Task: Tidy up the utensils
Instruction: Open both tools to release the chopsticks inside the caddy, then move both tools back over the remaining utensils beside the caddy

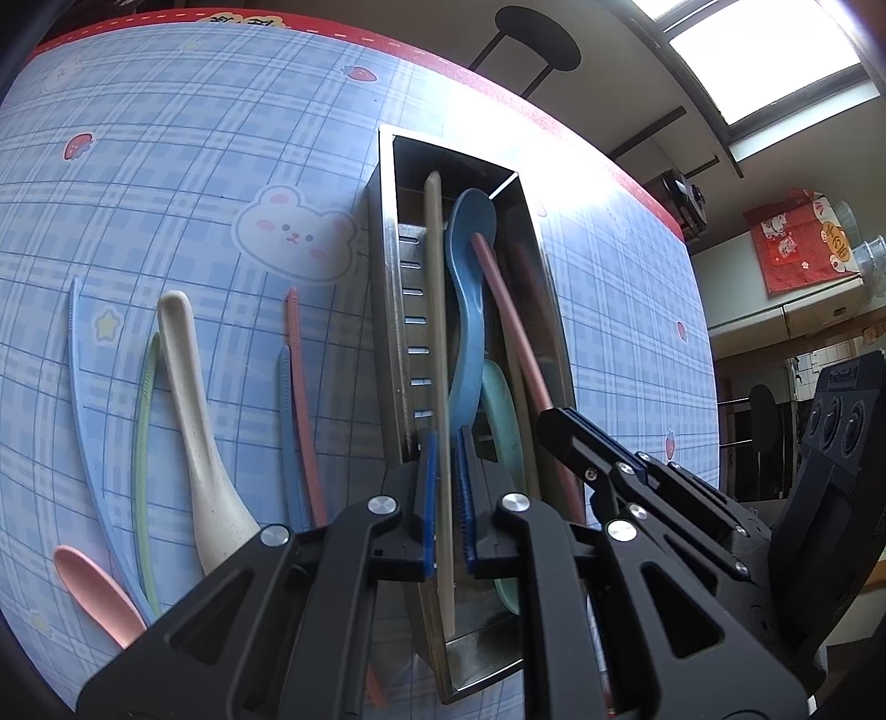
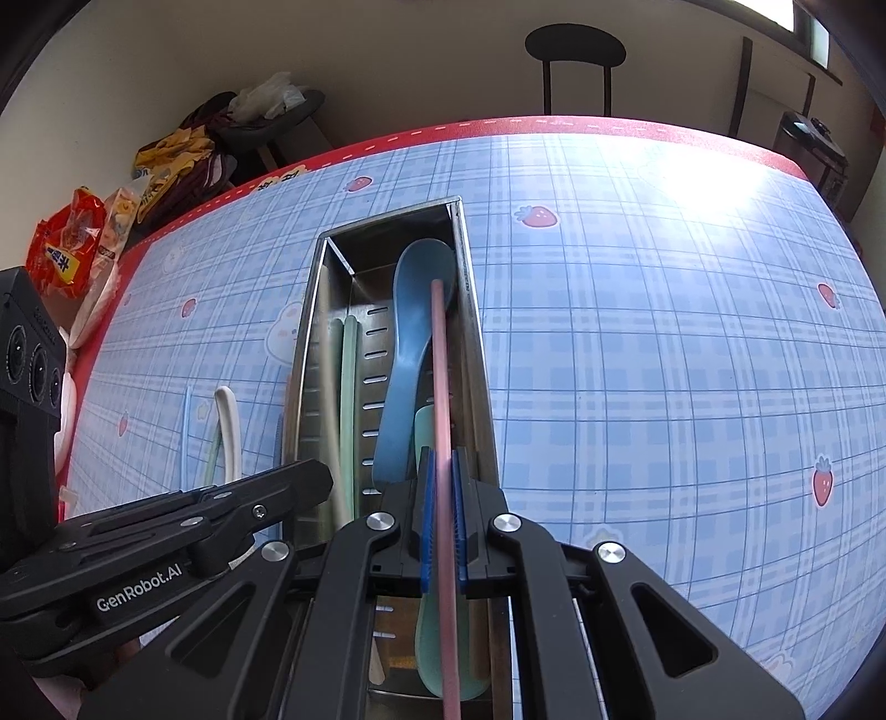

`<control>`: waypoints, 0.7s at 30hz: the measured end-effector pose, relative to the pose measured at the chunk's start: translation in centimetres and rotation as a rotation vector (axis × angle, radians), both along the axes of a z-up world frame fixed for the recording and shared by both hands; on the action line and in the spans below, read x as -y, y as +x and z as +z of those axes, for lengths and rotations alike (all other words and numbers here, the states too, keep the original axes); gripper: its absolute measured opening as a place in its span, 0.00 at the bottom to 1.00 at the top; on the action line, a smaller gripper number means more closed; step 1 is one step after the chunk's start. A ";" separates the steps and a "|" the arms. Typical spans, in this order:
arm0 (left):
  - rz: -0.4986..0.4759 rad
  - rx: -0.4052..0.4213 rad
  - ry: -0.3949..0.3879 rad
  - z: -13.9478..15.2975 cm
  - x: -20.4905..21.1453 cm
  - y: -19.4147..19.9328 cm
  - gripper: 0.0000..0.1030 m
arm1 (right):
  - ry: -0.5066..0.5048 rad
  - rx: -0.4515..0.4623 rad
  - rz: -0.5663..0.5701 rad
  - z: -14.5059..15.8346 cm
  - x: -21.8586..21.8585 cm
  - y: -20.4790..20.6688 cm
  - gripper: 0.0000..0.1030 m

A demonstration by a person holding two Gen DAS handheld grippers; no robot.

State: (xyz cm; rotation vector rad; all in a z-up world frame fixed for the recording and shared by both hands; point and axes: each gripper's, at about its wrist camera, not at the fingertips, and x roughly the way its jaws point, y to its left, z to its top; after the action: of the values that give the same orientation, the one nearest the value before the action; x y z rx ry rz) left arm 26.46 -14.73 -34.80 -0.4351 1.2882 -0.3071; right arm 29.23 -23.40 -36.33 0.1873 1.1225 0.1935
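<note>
A steel utensil tray lies on the blue checked tablecloth and holds a blue spoon and a mint spoon. My left gripper is shut on a beige chopstick that lies lengthwise in the tray's left side. My right gripper is shut on a pink chopstick, which slants down over the blue spoon. A green chopstick also lies in the tray.
Left of the tray lie a beige spoon, a pink spoon, and light blue, green, blue and pink chopsticks. Snack bags sit at the far left edge. A black chair stands behind the table.
</note>
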 end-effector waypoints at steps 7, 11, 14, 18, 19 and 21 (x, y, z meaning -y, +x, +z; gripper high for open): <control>-0.020 0.046 -0.004 2.3 -1.1 -0.6 0.26 | -0.002 0.048 -0.016 2.2 0.8 -1.1 0.36; -0.024 0.097 0.015 4.3 -3.0 -1.5 0.41 | -0.008 0.083 -0.048 3.7 1.8 -2.5 0.58; -0.036 0.143 0.049 5.7 -4.6 -2.5 0.50 | -0.018 0.110 -0.066 4.4 2.2 -3.8 0.73; -0.065 0.198 0.110 7.2 -6.7 -4.2 0.66 | -0.048 0.132 -0.083 5.0 2.1 -5.4 0.95; -0.070 0.211 0.122 7.5 -7.4 -4.6 0.71 | -0.054 0.132 -0.085 5.0 2.0 -5.8 0.95; -0.081 0.232 0.149 8.0 -8.5 -5.6 0.76 | -0.062 0.131 -0.092 5.0 1.8 -6.6 0.95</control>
State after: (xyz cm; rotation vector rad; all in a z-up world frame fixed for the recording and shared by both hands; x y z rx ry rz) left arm 20.90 -6.25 -26.76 -0.2138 1.0941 -0.3180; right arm 22.63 -25.16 -31.36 0.1679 0.9858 0.0875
